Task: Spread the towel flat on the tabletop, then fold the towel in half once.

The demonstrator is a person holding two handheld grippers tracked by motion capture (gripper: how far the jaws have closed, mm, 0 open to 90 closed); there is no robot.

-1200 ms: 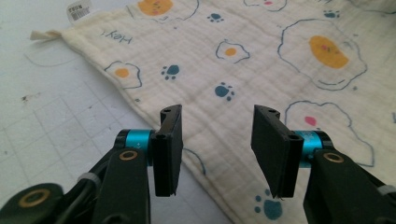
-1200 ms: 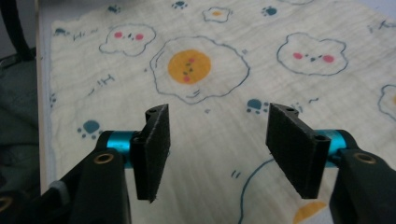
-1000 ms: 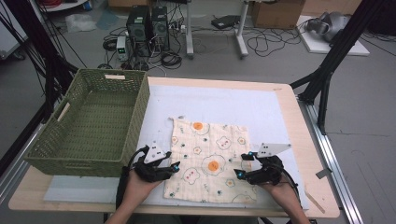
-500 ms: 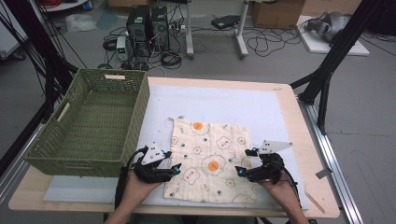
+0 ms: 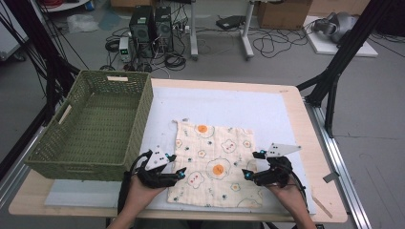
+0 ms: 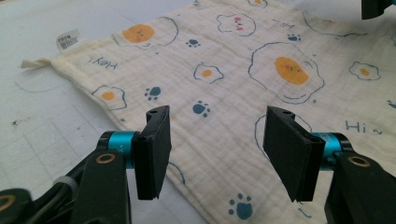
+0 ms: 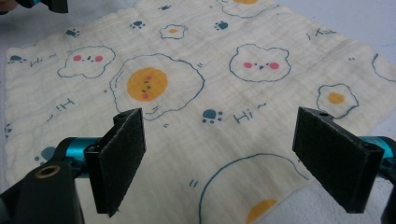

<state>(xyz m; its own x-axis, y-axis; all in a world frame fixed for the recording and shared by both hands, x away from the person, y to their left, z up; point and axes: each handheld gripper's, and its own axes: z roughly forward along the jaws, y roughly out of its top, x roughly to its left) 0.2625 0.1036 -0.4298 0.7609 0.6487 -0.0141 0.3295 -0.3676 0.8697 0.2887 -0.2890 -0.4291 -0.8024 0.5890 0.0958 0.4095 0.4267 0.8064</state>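
With the cloth (image 5: pixel 214 164) spread flat near the table's (image 5: pixel 291 102) front edge, left gripper (image 5: pixel 177 172) and right gripper (image 5: pixel 252 167) both gape empty over its side edges, jaws just widened, so a shallow pinch could miss the thin fabric.

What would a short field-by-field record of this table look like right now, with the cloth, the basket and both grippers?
cloth: cream cloth with fried-egg and paw prints, spread flat on the white mat
basket: green woven basket, on the table left of the cloth
left gripper: left gripper at the cloth's left edge, jaws apart, pads not pressing the fabric
right gripper: right gripper at the cloth's right edge, jaws have just been opening, nothing pinched between them
cloth tag: small label at the far left corner
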